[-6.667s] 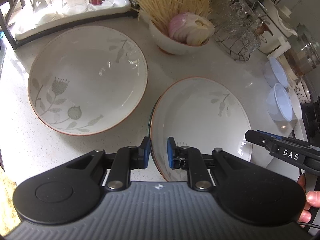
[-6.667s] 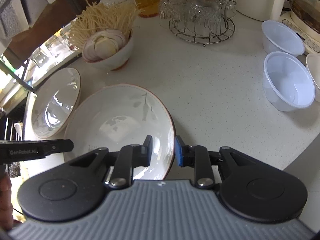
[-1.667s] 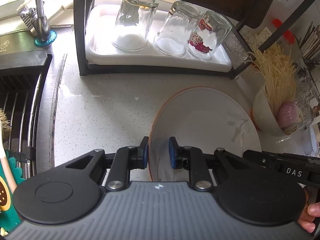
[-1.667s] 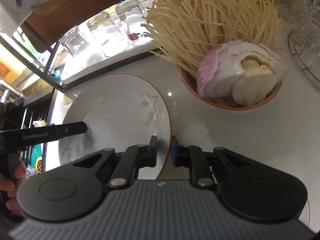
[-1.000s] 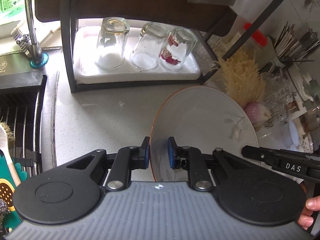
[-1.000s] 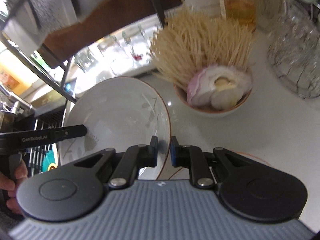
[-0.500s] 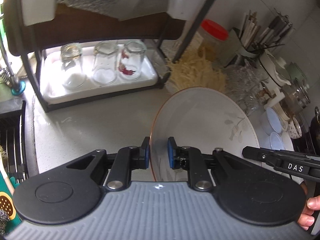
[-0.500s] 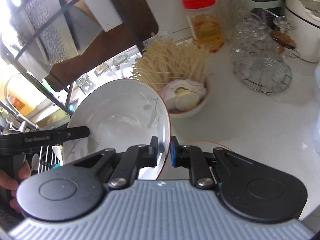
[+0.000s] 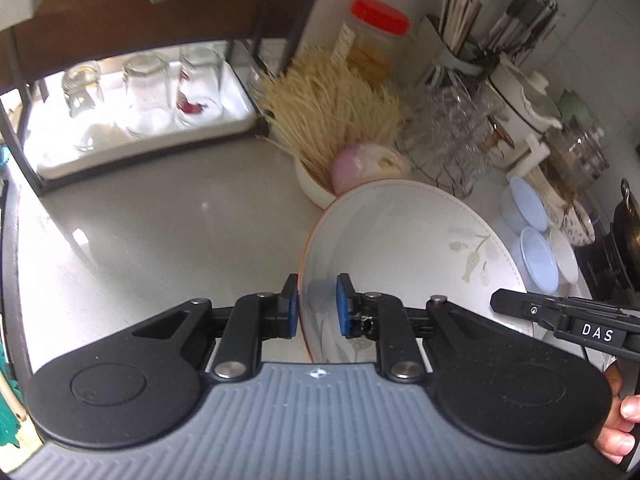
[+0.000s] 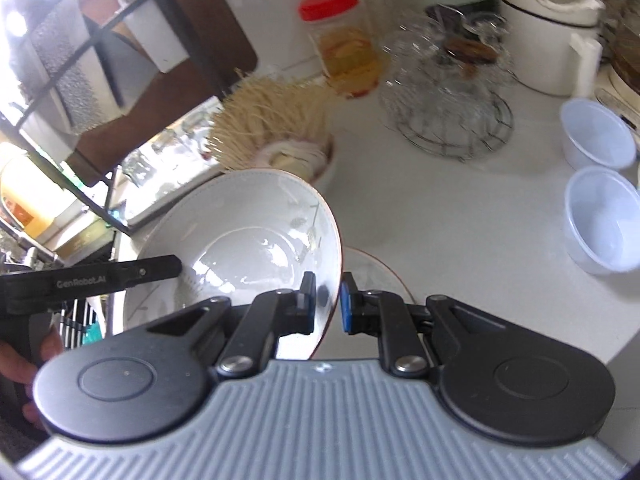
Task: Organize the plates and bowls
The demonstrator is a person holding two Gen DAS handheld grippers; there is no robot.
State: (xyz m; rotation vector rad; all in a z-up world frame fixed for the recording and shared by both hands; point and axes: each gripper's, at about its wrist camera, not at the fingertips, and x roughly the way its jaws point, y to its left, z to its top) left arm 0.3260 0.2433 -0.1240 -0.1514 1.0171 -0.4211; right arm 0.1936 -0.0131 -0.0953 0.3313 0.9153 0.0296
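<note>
both the left gripper (image 9: 316, 306) and right gripper (image 10: 327, 303) clamped on opposite rims of the floral plate (image 9: 404, 248), carried mid-frame above the table (image 9: 140, 232); next, lower it onto the second plate (image 10: 374, 270).

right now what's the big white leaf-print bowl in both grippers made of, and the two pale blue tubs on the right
The big white leaf-print bowl looks like glazed ceramic: glossy glare on its inside, an unglazed-looking terracotta rim edge, printed leaf pattern. The two pale blue tubs look like thin translucent plastic: milky, semi-clear walls, soft sheen, though frosted glass can't be ruled out.
</note>
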